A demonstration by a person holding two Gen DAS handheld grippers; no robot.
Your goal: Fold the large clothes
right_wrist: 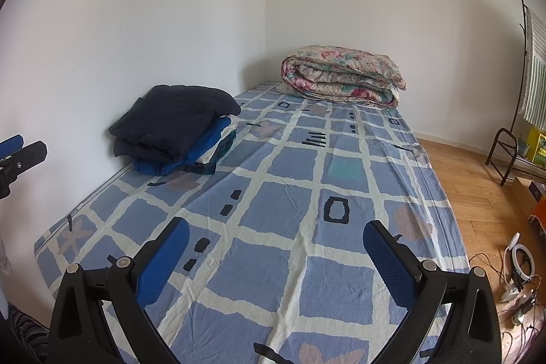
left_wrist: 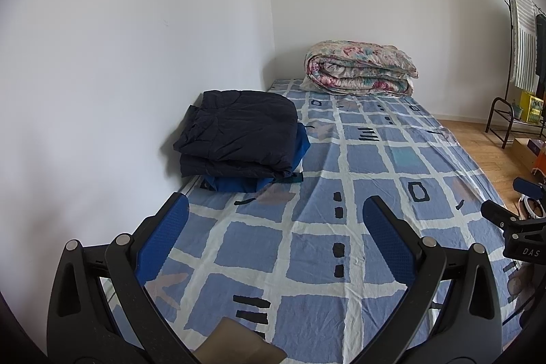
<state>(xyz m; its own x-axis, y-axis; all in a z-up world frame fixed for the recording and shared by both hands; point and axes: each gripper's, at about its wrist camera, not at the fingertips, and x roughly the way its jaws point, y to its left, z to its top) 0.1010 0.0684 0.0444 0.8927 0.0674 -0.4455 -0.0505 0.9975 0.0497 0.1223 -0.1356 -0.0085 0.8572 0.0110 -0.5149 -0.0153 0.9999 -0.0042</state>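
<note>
Both tools hover over the bed (left_wrist: 372, 159), spread with a blue checked sheet. The left hand-held gripper (left_wrist: 274, 217) is released, fingers wide apart and holding nothing; the right hand-held gripper (right_wrist: 276, 237) is likewise released and empty. The folded clothes (left_wrist: 239, 139), a dark jacket atop blue garments, sit stacked against the wall, well apart from a rolled floral quilt (left_wrist: 361, 67) at the far end

- A stack of folded clothes (left_wrist: 239, 142) lies on the bed (left_wrist: 307, 244) at 11 o'clock, against the wall (left_wrist: 119, 57).
- A rolled quilt (left_wrist: 360, 67) sits at the bed's far end, 12 o'clock.
- A rack (left_wrist: 512, 111) stands on the floor (left_wrist: 477, 139) at 2 o'clock.
</note>
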